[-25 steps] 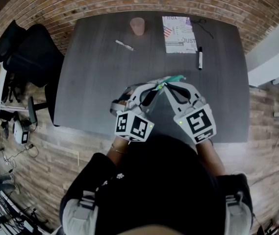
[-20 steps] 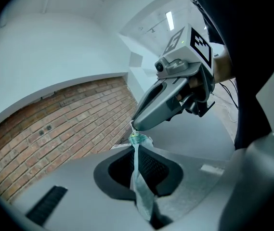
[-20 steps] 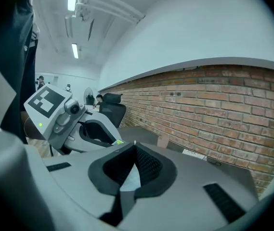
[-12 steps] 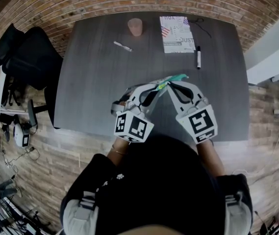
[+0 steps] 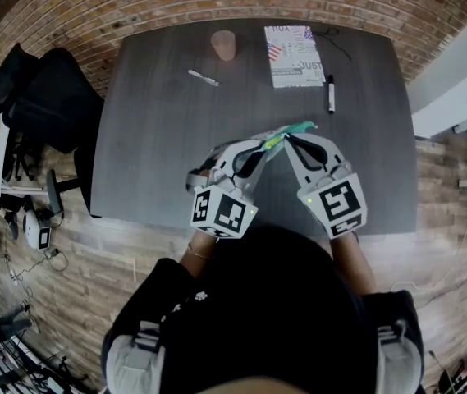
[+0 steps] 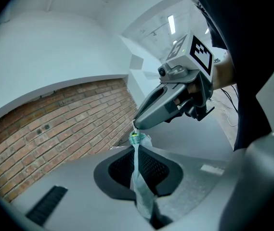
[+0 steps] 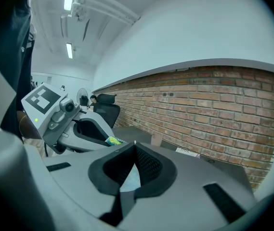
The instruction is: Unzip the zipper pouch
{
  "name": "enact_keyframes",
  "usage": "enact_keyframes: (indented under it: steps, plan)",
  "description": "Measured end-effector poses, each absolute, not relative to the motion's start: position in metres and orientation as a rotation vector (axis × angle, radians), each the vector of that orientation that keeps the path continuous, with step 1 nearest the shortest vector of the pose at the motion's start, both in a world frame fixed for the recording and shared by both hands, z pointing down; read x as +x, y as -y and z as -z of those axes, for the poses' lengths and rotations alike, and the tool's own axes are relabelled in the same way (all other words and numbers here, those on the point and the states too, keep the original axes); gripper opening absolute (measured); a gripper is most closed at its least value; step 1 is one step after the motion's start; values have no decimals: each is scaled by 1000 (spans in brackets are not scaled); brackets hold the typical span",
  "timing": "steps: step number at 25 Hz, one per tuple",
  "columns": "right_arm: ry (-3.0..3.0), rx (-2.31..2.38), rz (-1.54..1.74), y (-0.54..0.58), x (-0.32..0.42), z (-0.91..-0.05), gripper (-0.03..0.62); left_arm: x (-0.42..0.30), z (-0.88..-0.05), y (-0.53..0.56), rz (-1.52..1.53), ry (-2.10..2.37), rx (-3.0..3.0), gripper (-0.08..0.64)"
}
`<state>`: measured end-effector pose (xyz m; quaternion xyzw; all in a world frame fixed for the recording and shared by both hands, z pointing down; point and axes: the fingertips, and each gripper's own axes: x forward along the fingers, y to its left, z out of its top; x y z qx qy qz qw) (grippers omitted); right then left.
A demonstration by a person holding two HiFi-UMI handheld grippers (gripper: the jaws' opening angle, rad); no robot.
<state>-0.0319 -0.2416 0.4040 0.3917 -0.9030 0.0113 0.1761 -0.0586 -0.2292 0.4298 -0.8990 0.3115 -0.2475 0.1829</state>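
Note:
A small teal and green zipper pouch (image 5: 297, 128) hangs in the air above the dark table (image 5: 167, 138), stretched between both grippers. My left gripper (image 5: 259, 146) is shut on the pouch's pale fabric (image 6: 137, 165), which runs up out of its jaws. My right gripper (image 5: 289, 142) is shut on the other end, and pale fabric (image 7: 130, 178) shows between its pads. In the left gripper view the right gripper's tip (image 6: 137, 125) pinches the green end (image 6: 136, 138) of the pouch. Whether that is the zipper pull cannot be told. The two tips nearly touch.
At the table's far edge stand a pinkish cup (image 5: 223, 44), a white pen (image 5: 203, 77), a printed booklet (image 5: 295, 56) and a black marker (image 5: 330, 93). A black office chair (image 5: 44, 97) stands left of the table. A brick wall lies beyond.
Both grippers stay shut on the pouch. The right gripper has drifted slightly to the right; the left has barely moved.

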Motion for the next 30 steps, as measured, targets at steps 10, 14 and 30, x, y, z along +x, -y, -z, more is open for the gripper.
enact_keyframes:
  steps: [10, 14, 30]
  plan:
    - [2550, 1127, -36, 244, -26, -402, 0, -60, -426, 229, 672, -878, -2559, 6]
    - [2530, 1161, -42, 248, -18, -404, 0, -60, -426, 229, 661, -879, -2569, 6]
    - [2482, 1219, -34, 253, 3, -406, 0, -61, -426, 226, 643, -872, -2592, 6]
